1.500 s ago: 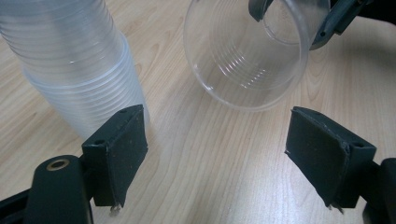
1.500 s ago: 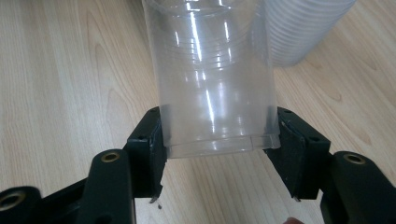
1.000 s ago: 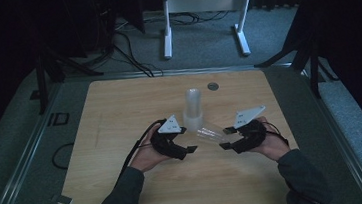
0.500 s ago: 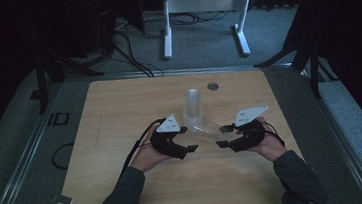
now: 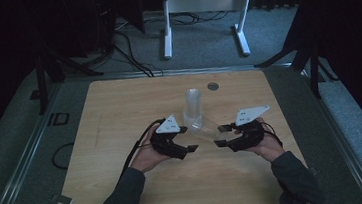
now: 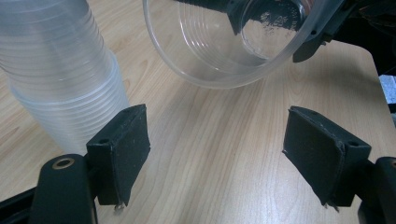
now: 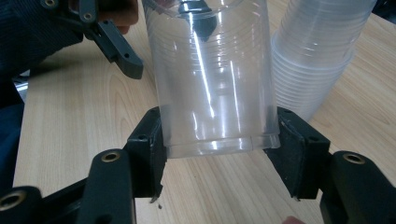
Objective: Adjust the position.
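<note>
Your right gripper (image 7: 215, 154) was clamped on the base of 1 clear cup (image 7: 212, 79), lying level with its mouth aimed left at your left gripper (image 6: 215, 154). Those jaws stood apart, empty, just short of the rim; the cup stack (image 5: 193, 107) sat just beyond.

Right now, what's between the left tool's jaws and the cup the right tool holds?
Nothing: in the left gripper view only bare table lies between the open left tool and the cup; the cup stack stands off to one side.

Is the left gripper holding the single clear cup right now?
No, the left gripper has nothing between its open jaws; the right gripper clamps the clear cup.
</note>
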Demonstrator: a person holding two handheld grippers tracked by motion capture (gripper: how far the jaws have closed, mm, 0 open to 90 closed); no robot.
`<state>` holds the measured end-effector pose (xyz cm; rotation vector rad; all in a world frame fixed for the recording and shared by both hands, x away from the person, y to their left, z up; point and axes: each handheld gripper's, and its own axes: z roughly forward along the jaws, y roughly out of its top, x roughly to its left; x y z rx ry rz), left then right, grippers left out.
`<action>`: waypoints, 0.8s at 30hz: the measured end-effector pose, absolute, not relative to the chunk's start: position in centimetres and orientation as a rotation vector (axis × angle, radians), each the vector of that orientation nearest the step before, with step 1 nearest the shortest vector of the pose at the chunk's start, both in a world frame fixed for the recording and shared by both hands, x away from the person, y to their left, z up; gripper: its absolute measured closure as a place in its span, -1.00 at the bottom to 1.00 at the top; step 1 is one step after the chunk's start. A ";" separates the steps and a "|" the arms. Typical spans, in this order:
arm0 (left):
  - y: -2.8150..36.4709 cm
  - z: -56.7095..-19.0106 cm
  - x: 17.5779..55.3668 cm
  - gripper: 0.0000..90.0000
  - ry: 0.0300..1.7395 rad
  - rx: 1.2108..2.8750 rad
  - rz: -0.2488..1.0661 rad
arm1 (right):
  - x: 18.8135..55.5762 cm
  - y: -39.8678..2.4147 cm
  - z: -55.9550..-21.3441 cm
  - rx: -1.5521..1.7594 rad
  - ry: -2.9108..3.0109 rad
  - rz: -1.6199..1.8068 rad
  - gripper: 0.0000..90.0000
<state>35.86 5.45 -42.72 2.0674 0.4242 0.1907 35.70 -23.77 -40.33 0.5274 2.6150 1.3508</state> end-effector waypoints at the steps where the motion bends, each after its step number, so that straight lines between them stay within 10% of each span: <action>1: 5.4 -42.7 35.9 -0.50 0.424 2.067 0.191 | 35.7 -23.8 -40.3 0.527 2.615 1.351 -0.07; 24: 5.5 -42.2 36.1 -0.49 0.448 2.008 0.169 | 35.7 -24.5 -40.4 0.579 2.546 1.490 -0.07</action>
